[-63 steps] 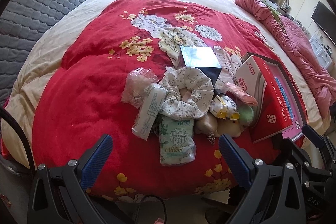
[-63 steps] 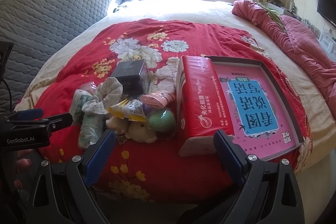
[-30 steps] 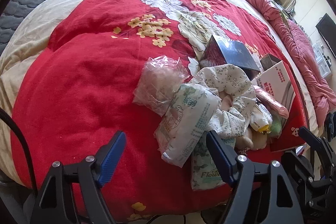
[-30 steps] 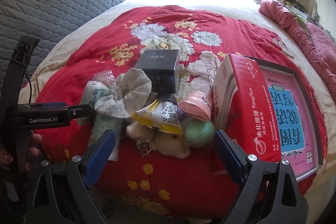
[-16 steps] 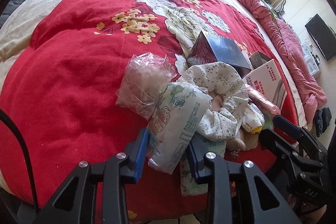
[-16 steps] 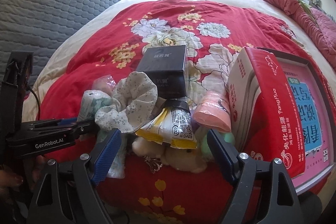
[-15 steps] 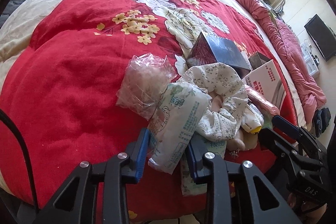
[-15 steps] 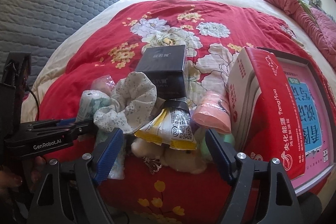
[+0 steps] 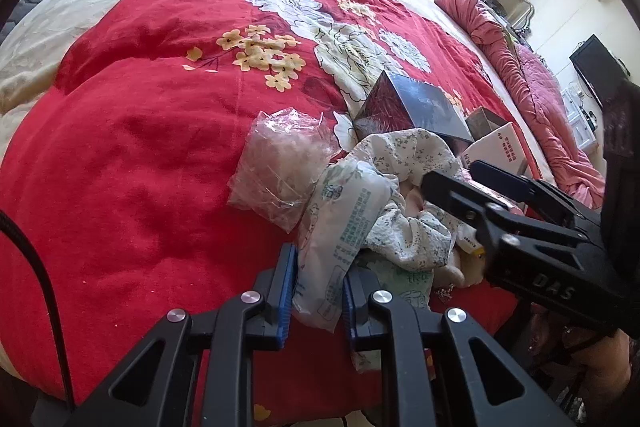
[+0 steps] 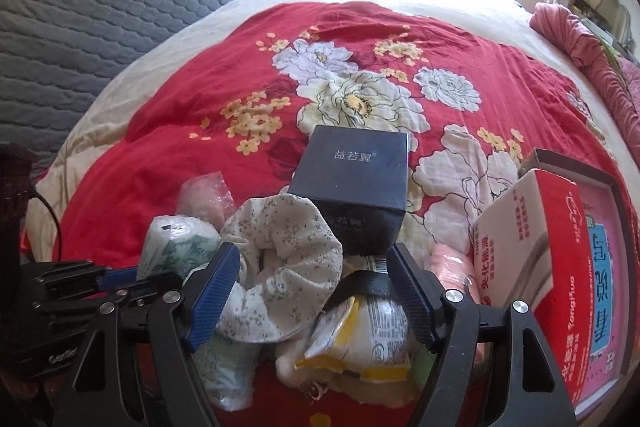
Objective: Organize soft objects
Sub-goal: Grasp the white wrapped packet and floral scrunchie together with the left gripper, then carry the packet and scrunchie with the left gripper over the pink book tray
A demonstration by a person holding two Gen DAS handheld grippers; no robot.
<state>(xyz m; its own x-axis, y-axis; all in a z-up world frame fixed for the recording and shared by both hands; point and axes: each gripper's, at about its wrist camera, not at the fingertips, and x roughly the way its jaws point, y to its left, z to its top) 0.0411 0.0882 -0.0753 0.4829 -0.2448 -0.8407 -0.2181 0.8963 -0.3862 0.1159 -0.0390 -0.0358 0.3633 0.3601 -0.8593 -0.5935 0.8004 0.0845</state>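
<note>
A heap of soft things lies on the red flowered quilt (image 9: 140, 147). My left gripper (image 9: 318, 287) is shut on a white tissue pack with green print (image 9: 344, 223), also seen in the right wrist view (image 10: 176, 243). My right gripper (image 10: 314, 291) is open, its fingers either side of the floral fabric scrunchie (image 10: 288, 267) and a yellow snack packet (image 10: 360, 331). The scrunchie (image 9: 412, 187) also lies under the right gripper's arm in the left wrist view. A clear plastic bag (image 9: 280, 167) lies left of the tissue pack.
A dark box (image 10: 352, 187) stands behind the heap. A red tissue box (image 10: 560, 267) leans on a pink framed board (image 10: 608, 267) at the right. A pink item (image 10: 452, 267) and a second green tissue pack (image 9: 404, 279) lie in the heap. A rolled pink blanket (image 9: 520, 67) lies at the far right.
My left gripper has closed on the white tissue pack. My right gripper has moved forward and down over the scrunchie and snack packet, its jaws narrowing somewhat.
</note>
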